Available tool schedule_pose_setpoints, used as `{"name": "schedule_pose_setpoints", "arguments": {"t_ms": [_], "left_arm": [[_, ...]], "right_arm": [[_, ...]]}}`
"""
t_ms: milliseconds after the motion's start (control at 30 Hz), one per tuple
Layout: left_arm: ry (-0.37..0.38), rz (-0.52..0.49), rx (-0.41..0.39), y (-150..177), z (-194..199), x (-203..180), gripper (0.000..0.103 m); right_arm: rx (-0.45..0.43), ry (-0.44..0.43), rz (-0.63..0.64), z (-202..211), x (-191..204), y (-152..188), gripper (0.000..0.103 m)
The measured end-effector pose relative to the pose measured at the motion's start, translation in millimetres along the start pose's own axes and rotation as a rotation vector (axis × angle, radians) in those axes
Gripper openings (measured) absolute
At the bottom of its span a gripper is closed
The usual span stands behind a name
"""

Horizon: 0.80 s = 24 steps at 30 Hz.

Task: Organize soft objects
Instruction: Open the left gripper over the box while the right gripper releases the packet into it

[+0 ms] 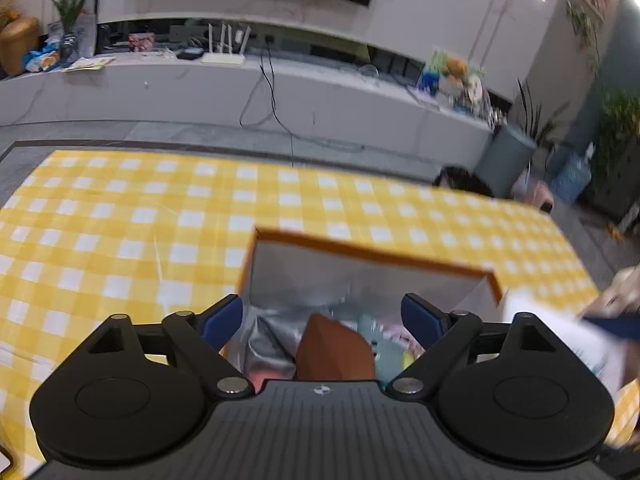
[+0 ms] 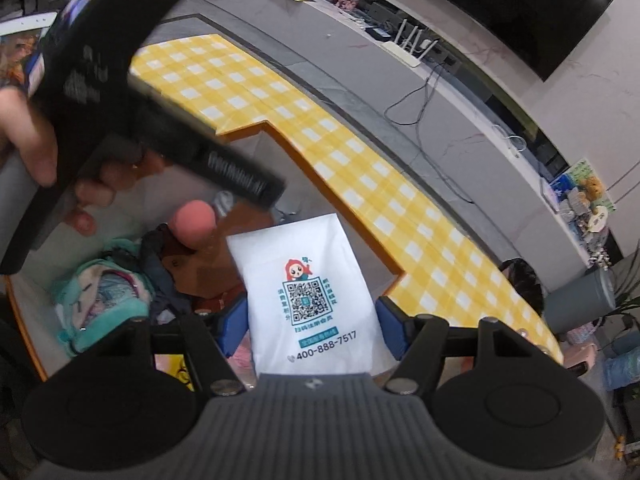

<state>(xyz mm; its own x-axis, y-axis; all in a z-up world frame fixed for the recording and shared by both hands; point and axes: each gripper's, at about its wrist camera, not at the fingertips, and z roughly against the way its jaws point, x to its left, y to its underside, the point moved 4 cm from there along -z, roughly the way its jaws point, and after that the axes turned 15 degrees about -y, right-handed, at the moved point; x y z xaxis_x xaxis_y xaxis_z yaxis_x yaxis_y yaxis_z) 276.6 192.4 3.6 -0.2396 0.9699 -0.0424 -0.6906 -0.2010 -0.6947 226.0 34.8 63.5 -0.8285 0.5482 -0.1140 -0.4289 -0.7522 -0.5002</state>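
An orange-rimmed box [image 1: 360, 255] with silver lining stands on the yellow checked tablecloth [image 1: 120, 220]. Inside it lie a brown soft item [image 1: 334, 348], a teal plush [image 2: 108, 292], a dark cloth [image 2: 160, 264] and a pink ball [image 2: 196, 224]. My left gripper [image 1: 322, 312] hangs open over the box, its jaws wide apart with nothing between them. My right gripper [image 2: 312, 318] is shut on a white packet [image 2: 304, 264] printed with a QR code and a cartoon, held over the box's near right corner. The packet [image 1: 560, 328] also shows at the right of the left wrist view.
A hand [image 2: 28, 132] holds the left gripper's black body [image 2: 120, 60] above the box's left side. Beyond the table run a grey floor, a long white TV bench [image 1: 240, 80] with cables and clutter, a grey bin [image 1: 508, 156] and plants.
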Motion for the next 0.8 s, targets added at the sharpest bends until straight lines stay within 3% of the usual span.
{"name": "schedule_pose_setpoints", "arguments": {"t_ms": [133,200,300,500,633,800], "left_arm": [[-0.027,-0.002,-0.056,-10.7,21.4,10.7,0.103],[-0.027,-0.013,-0.077,-11.1,31.4,13.3,0.103],[0.003,-0.031,-0.111,-6.9,45.6,12.3,0.103],[-0.016,-0.005,-0.123,7.2,54.1,10.0,0.103],[-0.028,0.006,-0.116,10.9,49.8,11.5,0.103],[-0.071,0.002,-0.123,13.5,42.6,12.1,0.103]], "right_arm": [[-0.002,-0.052,0.005,-0.6,8.6,-2.7,0.066],[0.009,-0.120,0.005,-1.1,16.4,-1.2,0.066],[0.059,-0.242,0.034,-6.9,31.7,6.4,0.066],[0.183,-0.368,0.040,-35.6,50.5,22.4,0.067],[0.226,-0.346,0.054,-49.0,56.5,28.0,0.068],[0.256,-0.343,0.073,-61.6,63.7,33.8,0.078]]}}
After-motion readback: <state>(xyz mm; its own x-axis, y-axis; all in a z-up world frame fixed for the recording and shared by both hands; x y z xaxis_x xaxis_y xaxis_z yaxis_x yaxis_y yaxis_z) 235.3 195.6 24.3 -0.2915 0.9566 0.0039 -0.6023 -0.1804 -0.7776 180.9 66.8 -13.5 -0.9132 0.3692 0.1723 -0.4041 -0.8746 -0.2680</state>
